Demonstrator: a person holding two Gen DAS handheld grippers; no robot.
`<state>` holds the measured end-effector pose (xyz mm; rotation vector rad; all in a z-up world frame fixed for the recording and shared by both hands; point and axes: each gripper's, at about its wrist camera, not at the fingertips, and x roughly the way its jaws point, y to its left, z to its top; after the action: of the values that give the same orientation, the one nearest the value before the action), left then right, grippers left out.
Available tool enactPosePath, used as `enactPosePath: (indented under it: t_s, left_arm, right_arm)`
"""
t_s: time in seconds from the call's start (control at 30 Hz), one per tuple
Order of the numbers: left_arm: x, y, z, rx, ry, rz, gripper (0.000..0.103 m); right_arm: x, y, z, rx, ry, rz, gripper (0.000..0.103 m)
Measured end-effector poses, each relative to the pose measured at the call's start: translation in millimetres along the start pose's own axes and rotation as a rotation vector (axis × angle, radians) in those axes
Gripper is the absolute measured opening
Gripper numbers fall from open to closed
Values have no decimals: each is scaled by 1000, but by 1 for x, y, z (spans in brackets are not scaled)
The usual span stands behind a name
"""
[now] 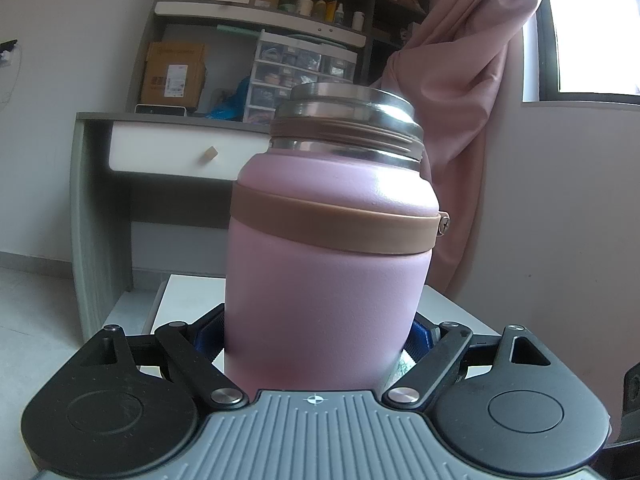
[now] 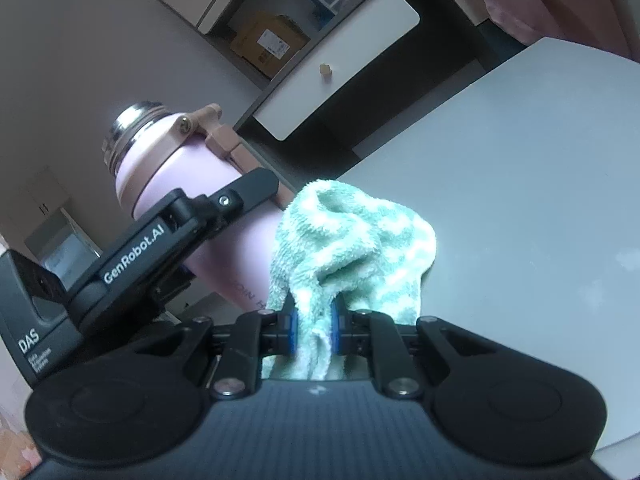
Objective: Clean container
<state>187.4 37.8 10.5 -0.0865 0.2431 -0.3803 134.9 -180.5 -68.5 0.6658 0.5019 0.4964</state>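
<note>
A pink flask (image 1: 328,280) with a brown band and an uncapped steel threaded neck fills the left wrist view, upright. My left gripper (image 1: 320,340) is shut on its lower body, blue pads pressing both sides. In the right wrist view the same flask (image 2: 160,168) appears at the left, tilted by the camera's roll, with the left gripper (image 2: 192,216) clamped across it. My right gripper (image 2: 314,328) is shut on a green-and-white terry cloth (image 2: 352,248), which bunches up just right of the flask's side. Whether the cloth touches the flask is unclear.
A white table top (image 2: 500,200) spreads under and to the right of the cloth. Behind stand a grey desk with a white drawer (image 1: 180,152), shelves with boxes and small drawers (image 1: 300,68), and a pink curtain (image 1: 460,100) by a window.
</note>
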Motion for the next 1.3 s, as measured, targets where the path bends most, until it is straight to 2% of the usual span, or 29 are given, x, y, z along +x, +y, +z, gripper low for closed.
enactPosePath:
  t_s: [0.23,0.37,0.53,0.63,0.9,1.17,1.3]
  left_arm:
    - [1,-5,4,-1,1,4,86]
    - [1,-6,5,-1,2,4,86]
    - [2,-7,7,-6,2,6,86]
    - [3,-6,7,-7,3,6,86]
    - [4,-4,9,-7,3,4,86]
    - [4,-3,10,-4,3,5,86]
    - [4,-2,9,-5,3,4,86]
  right_arm:
    - [-8,5,-1,-51,-3,-6,14]
    - [-12,12,-2,-122,6,-7,14]
    - [-23,25,-1,-178,-37,67,14]
    - [-25,29,4,-177,-78,89,14]
    - [-9,21,10,-142,-78,99,14]
    - [7,-1,8,-58,0,16,14]
    - [7,1,6,-78,11,-7,14]
